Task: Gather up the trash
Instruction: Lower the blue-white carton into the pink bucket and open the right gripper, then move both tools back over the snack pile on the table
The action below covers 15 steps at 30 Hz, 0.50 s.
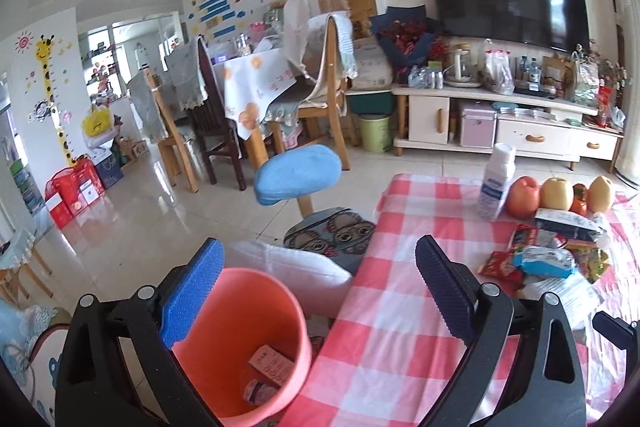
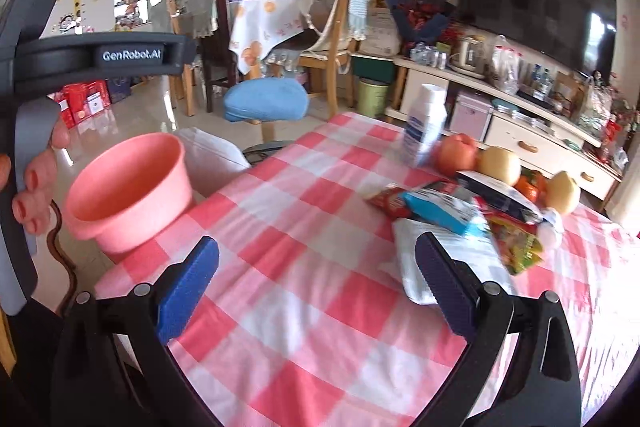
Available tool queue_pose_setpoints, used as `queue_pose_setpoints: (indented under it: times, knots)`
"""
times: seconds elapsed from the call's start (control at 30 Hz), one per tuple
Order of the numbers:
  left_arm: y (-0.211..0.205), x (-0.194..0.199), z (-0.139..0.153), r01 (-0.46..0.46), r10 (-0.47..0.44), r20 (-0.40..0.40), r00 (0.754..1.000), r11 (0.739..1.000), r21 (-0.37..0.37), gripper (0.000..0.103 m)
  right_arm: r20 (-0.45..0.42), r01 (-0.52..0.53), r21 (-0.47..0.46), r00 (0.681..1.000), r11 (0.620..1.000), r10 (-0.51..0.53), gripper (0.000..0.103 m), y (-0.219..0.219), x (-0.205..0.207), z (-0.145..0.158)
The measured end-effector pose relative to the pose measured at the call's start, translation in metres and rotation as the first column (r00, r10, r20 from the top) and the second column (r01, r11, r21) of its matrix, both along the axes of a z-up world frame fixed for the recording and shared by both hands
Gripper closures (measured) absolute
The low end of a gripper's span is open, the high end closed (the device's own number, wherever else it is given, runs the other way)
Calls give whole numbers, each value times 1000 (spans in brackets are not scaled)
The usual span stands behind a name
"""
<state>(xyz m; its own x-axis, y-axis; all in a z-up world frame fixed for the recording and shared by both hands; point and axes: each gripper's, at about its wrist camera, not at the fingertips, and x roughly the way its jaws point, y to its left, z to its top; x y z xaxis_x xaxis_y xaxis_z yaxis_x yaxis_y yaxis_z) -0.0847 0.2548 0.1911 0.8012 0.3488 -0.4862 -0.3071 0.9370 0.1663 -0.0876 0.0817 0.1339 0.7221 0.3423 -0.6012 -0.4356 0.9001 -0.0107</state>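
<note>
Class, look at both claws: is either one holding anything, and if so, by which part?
Nothing is held. The left claw and right claw are both open and empty; the wrappers lie untouched on the table.

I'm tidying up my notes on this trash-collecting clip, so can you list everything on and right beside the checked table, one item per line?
tablecloth: one, pink and white check, covers the table
bin: one, salmon pink, beside the table's left edge; a few scraps of packaging inside
bottle: one, white with blue label, upright at the far side
fruit: about five, red, yellow and orange, in a row right of the bottle
wrappers: a loose pile, red, blue, white, green and dark, in front of the fruit
stool: one, blue cushion, beyond the table
left gripper: open, empty, above the bin and table edge
right gripper: open, empty, above the cloth
hand: one, grips the left gripper's handle
</note>
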Motion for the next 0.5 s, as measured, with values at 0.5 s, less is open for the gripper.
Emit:
queue_pose_setpoints:
  times: [0.5]
  knots:
    - [-69,4,5,102,-102,-3,995,993,61,7,1,79,62,997,995,-79,4,-65,-1,2]
